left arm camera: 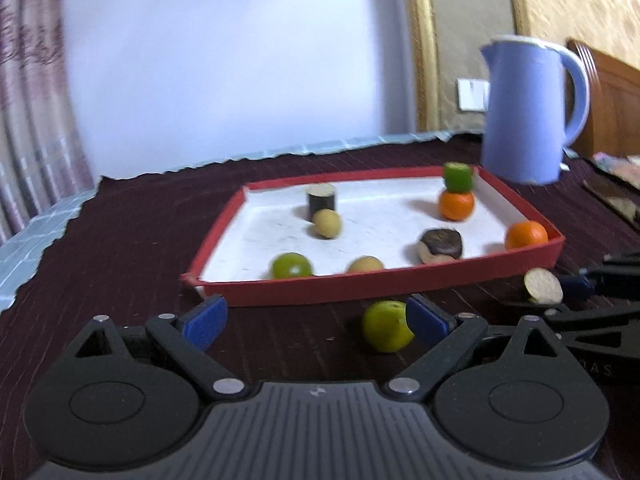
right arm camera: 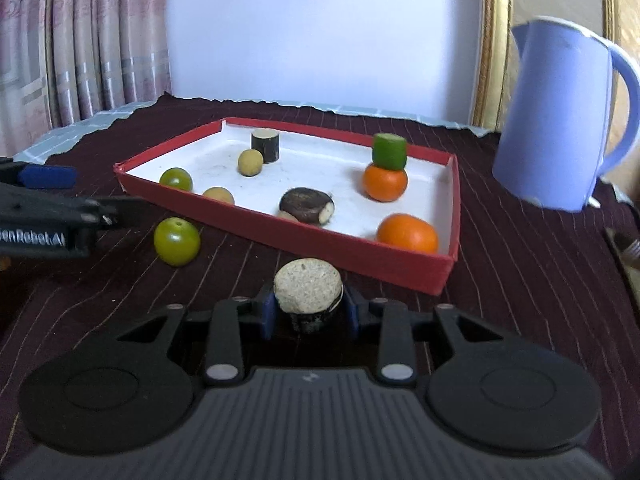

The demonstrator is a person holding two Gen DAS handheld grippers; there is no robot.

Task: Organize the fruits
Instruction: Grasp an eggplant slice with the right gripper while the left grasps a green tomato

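Dark maroon cloth (right arm camera: 500, 264) with thin pale stripes covers the table, and both tools work just in front of a red tray.

Nearest in the right wrist view, the right gripper (right arm camera: 308, 314) is clamped on a dark-skinned cut piece (right arm camera: 308, 290) whose pale, grainy face looks up; the blue pads press its two sides. It sits just short of the tray's near wall. To the left, a loose green fruit (left arm camera: 386, 326) lies on the cloth outside the tray. The left gripper (left arm camera: 316, 320) stands wide with nothing between its blue pads; the green fruit shows just inside its right pad, and I cannot tell whether the two touch.

Beyond them, the red tray (right arm camera: 280, 228) with a white floor holds a second green fruit (right arm camera: 176, 179) and a tan ball (right arm camera: 218, 195) by the near-left wall, a dark brown lump (right arm camera: 306, 205) in the middle and an orange (right arm camera: 407, 233) in the near-right corner. Farther in, another tan ball (right arm camera: 250, 162) rests beside a dark cylinder (right arm camera: 265, 145), and a green cylinder (right arm camera: 389, 151) stands on a second orange (right arm camera: 385, 182).

Behind the tray to the right stands a lavender jug (right arm camera: 560, 120). A pink curtain (right arm camera: 80, 40) hangs at far left.
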